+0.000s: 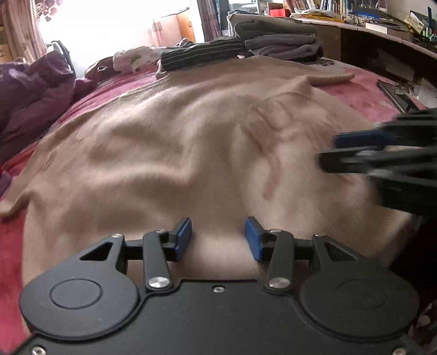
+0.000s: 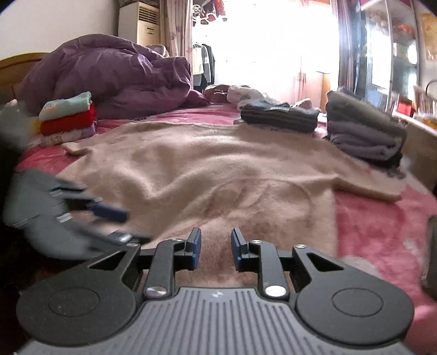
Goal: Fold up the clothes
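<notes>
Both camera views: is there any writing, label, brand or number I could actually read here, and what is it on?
None can be read.
Books and boxes on the shelf: print too small and blurred.
Folded mint top: a printed picture, no legible words.
Beige sweater: raised pattern, no letters.
Right gripper: a small pale mark on its body, not text.

Left gripper (image 1: 218,236): we see its jaws parted, blue pads facing each other across a clear gap with nothing clamped between them.
Right gripper (image 2: 215,247): we see its jaws parted too, by a narrower gap, nothing pinched.
Relative place: from the left gripper we find the right one just to its right, blurred; from the right one, the left just to its left, blurred.
</notes>
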A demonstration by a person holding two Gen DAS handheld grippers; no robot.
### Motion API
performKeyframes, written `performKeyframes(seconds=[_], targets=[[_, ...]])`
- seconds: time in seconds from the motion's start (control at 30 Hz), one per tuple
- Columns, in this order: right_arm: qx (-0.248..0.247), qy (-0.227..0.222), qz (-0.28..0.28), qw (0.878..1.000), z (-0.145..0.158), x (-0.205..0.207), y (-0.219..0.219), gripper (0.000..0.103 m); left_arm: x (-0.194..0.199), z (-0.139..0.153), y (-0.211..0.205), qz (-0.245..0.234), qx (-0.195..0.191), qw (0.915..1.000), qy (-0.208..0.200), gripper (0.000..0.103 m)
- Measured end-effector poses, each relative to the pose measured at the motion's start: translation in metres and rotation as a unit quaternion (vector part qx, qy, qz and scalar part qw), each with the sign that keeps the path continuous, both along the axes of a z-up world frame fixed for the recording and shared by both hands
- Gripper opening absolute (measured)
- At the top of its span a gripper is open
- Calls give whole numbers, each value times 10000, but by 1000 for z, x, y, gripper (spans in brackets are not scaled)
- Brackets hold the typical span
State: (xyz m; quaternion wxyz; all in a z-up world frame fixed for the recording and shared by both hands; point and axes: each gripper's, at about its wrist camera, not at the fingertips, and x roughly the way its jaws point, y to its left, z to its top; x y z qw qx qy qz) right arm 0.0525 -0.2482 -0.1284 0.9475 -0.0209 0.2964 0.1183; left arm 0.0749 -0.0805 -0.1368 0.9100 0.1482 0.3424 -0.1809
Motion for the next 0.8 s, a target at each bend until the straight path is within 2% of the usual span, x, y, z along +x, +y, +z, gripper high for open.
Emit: performKeyframes(seconds=[0.03, 0.13, 0.2, 0.27, 0.3, 0.37, 0.4, 0.43, 0.5, 0.57, 0.6, 0.7, 0.73, 0.77, 0.8], targets=[[4, 103, -24, 9999, -6, 5, -1, 41, -7, 1, 3, 7, -45, 10000, 73, 42], [90, 382, -97, 9992, -7, 4, -7, 41, -24, 12, 21, -67, -309, 9989, 345, 42], [22, 357, -84, 9993, 4, -7, -7, 39, -33, 31, 45, 298, -654, 9974, 18, 41], [35, 14, 41, 10000, 11, -19, -3, 39, -36, 44, 67, 855, -716, 9921, -571, 40], [49, -189, 113, 9997, 12, -23, -1, 40, -33, 46, 77, 1228, -618, 9880, -702, 40], [-203, -266, 108, 9994, 5, -19, 6, 41, -23, 25, 99, 1608, -746, 9842, -33, 38], [-358, -29, 7, 9994, -3, -13, 8, 41, -18, 14, 109, 1792, -811, 9800, 308, 38], [-378, 184, -112, 9991, -6, -10, 5, 40, -13, 4, 120, 1973, -874, 9743, 648, 43], [-206, 247, -269, 9991, -2, -13, -4, 38, -15, 13, 133, 2148, -1121, 9676, 711, 42], [-34, 310, -427, 9986, 2, -17, -13, 37, -18, 23, 141, 2375, -1331, 9598, 683, 35], [31, 267, -459, 9986, 3, -18, -15, 38, -22, 25, 142, 2417, -1388, 9590, 510, 35], [130, -47, -478, 9988, 7, -21, -13, 42, -33, 38, 131, 2133, -1450, 9660, -195, 35], [104, -149, -542, 9984, 7, -22, -12, 45, -29, 30, 131, 2246, -1381, 9646, 74, 39], [125, -16, -687, 9976, 3, -19, -15, 49, -25, 21, 130, 2362, -1308, 9622, 357, 41], [185, 317, -898, 9953, -6, -15, -22, 48, -21, 13, 130, 2476, -1234, 9588, 640, 41]])
